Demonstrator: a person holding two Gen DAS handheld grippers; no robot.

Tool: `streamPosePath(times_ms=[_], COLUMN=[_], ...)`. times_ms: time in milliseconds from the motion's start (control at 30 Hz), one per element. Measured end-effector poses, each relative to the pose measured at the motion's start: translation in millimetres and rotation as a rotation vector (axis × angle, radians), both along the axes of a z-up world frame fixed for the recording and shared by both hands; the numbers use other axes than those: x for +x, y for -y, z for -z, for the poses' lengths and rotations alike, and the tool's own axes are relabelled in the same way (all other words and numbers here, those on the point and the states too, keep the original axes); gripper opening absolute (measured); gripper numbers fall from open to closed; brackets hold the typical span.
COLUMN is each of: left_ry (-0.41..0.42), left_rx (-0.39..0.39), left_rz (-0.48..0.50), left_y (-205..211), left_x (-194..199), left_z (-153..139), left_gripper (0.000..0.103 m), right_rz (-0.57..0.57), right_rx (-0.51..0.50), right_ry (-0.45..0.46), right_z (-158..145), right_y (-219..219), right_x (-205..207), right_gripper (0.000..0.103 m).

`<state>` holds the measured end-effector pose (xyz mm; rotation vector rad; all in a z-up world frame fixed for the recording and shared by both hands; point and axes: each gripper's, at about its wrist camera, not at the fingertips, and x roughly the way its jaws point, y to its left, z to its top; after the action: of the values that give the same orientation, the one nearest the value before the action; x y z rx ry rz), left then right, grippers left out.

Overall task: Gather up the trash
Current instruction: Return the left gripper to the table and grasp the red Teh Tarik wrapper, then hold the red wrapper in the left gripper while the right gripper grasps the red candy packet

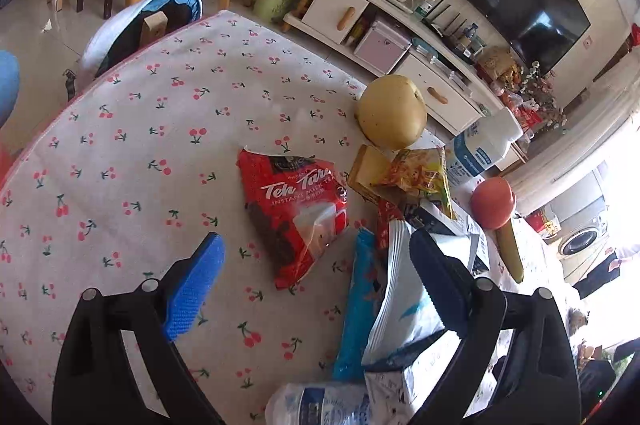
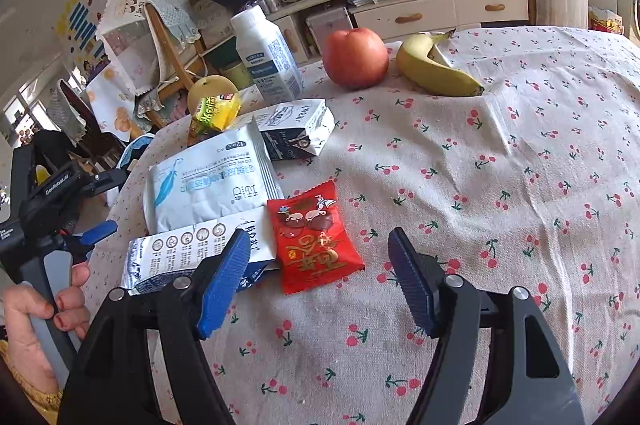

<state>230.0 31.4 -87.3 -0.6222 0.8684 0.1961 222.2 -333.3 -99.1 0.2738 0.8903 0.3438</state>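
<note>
The right tool [image 2: 318,279] is hanging half-wide and empty over the tabletop [image 2: 500,165]; the red snack packet [image 2: 314,235] is lying just ahead between its fingers, awaiting a lowering pinch; the left tool [image 1: 316,279] is gaping wide, holding nothing, above the red tea pouch [image 1: 294,215].

You see a matt woven cloth [image 2: 500,153] with cherry print; the red snack packet [image 2: 314,235] is glossy crinkled foil; the pale sachet [image 2: 208,185] smooth plastic film; finger pads [image 2: 224,281] ribbed blue rubber-like; the apple [image 2: 355,57] waxy.
</note>
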Motion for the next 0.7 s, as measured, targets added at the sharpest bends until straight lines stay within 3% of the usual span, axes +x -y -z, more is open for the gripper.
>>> streamPosePath(times_ms=[233,333,433,467,533,600,700], left_ry=[-0.103,-0.154,-0.148,-0.143,-0.134,-0.127,-0.126], left_rx=[0.040,0.066,0.120,0.125,0.129,0.133,0.138], left_rz=[-0.036,-0.062,-0.059,-0.054,-0.053,-0.052,-0.036], left_y=[-2.6,-3.1,0.9,2.0,1.9,1.7,2.0], left_x=[36.7,39.3,38.3,37.3,34.7,31.6,25.0], left_z=[18.6,27.4,28.1,28.3,28.3,28.3,27.3], left_gripper=[0.093,0.084,0.074,0.065,0.063,0.060,0.059], right_rz=[-0.017,-0.024,-0.034,-0.040,-0.049,-0.055,-0.063], right_rx=[0.012,0.014,-0.011,-0.017,-0.034,-0.057,-0.076], right_ry=[-0.013,-0.018,-0.019,-0.022,-0.027,-0.027,-0.032], right_z=[5.8,6.4,7.6,8.8,11.6,13.0,15.5], right_y=[0.8,-1.4,-6.1,-7.5,-9.9,-12.9,-16.2], right_x=[11.7,14.7,15.9,16.0,16.3,16.2,16.6], right_gripper=[0.072,0.072,0.072,0.072,0.072,0.063,0.059])
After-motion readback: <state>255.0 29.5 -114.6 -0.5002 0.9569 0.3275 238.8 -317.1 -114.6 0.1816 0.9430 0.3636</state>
